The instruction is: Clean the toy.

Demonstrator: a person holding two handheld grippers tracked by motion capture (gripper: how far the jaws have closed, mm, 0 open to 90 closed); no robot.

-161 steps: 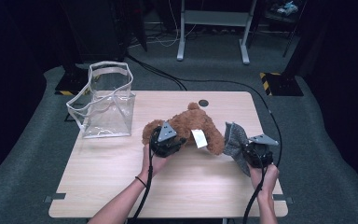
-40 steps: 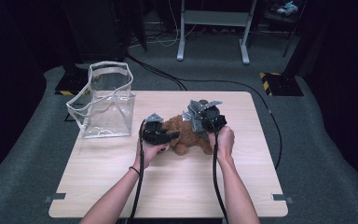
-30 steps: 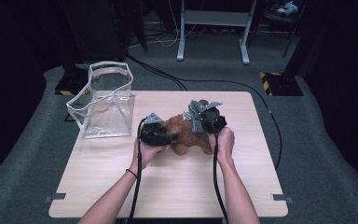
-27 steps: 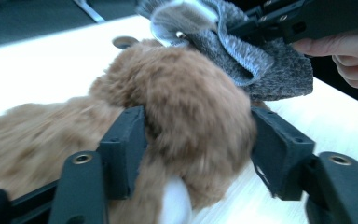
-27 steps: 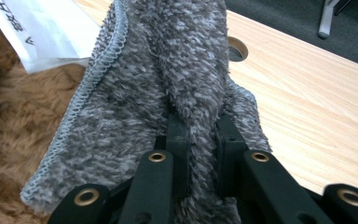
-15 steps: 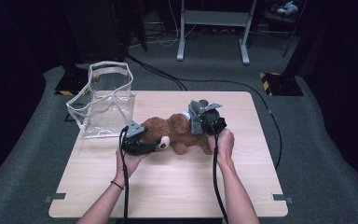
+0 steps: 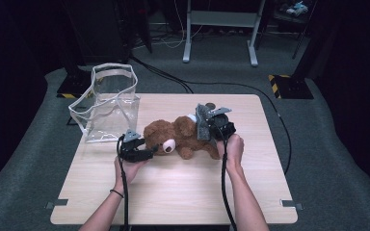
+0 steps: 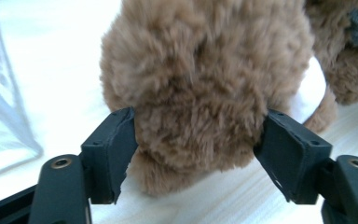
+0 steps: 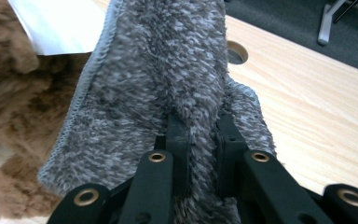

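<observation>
While the right gripper (image 7: 207,126) stays pinched on a grey cloth (image 9: 158,79) at the bear's (image 7: 180,137) two o'clock, the left gripper's (image 8: 196,140) half-open jaws, just closing, bracket its head mid-table, seemingly to lift it.

A recording studio or lab, not a home: a lone wooden worktop (image 7: 173,192) stands on grey carpet (image 7: 327,159) amid dark surroundings. Beyond its far edge are a metal stand's legs (image 7: 219,36), loose floor cables (image 7: 173,82) and yellow-black hazard-striped bases (image 7: 289,84).
</observation>
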